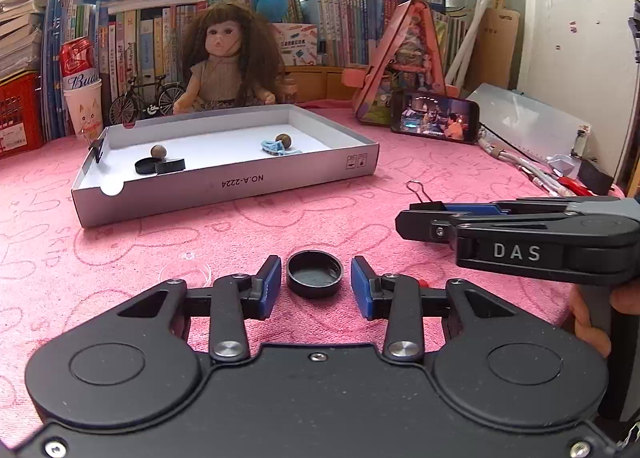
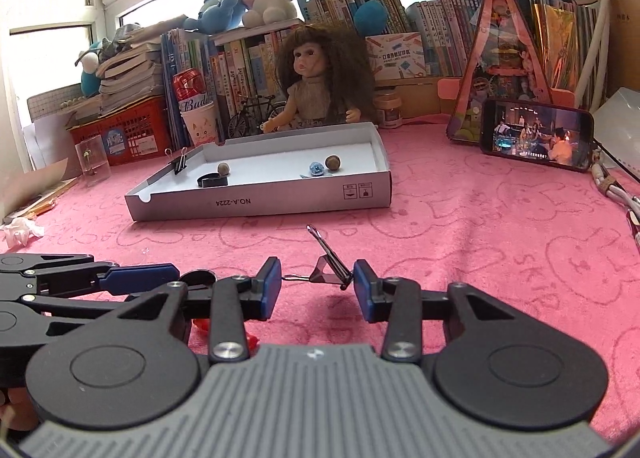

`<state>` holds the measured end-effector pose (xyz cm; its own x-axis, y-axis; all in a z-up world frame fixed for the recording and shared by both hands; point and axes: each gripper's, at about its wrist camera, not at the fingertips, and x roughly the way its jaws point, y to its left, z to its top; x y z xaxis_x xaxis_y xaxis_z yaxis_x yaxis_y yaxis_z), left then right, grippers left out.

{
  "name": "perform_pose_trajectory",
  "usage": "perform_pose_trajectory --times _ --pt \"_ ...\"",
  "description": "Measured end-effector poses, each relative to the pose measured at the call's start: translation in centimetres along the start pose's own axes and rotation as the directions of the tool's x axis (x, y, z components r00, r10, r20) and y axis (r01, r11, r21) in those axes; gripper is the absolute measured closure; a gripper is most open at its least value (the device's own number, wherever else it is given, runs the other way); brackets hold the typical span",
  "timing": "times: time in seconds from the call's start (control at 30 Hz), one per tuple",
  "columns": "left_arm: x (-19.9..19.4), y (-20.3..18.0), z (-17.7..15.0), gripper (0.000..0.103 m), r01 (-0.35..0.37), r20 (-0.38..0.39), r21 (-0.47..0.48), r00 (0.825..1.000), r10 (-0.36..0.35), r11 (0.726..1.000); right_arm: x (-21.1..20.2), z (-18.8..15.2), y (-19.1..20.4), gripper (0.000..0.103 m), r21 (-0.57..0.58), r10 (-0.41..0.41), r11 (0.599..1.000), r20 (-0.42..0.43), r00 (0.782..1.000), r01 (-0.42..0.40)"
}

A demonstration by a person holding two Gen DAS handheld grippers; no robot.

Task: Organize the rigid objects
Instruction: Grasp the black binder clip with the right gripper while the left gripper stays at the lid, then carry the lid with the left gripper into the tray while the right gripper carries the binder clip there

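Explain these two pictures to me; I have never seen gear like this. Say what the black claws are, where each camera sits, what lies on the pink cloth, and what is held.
A person holds two hand-held grippers, each with a camera looking along its fingers. The left view shows the left gripper open around a black cap on the pink cloth, pads not touching it; the right gripper enters from the side. The right view shows the right gripper with a binder clip between its fingers; whether it grips is unclear. Beyond lies a white tray holding caps, two brown balls and a blue piece.
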<state>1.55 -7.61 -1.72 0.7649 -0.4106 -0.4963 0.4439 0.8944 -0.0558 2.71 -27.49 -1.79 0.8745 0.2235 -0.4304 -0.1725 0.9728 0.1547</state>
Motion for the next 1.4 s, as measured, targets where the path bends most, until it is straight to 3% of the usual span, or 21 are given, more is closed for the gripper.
perform_pose_trajectory --times 0.2,1.4 --pt "0.7 0.2 0.4 0.073 -0.011 -0.010 -0.019 1.000 0.011 1.000 0.1 -0.1 0.0 0.058 0.003 -0.002 1.000 0.002 1.000 0.002" --pt "0.0 3.3 3.1 0.073 -0.082 0.060 -0.087 0.994 0.088 0.993 1.6 2.5 -0.3 0.058 0.016 -0.020 1.000 0.040 0.999 0.019"
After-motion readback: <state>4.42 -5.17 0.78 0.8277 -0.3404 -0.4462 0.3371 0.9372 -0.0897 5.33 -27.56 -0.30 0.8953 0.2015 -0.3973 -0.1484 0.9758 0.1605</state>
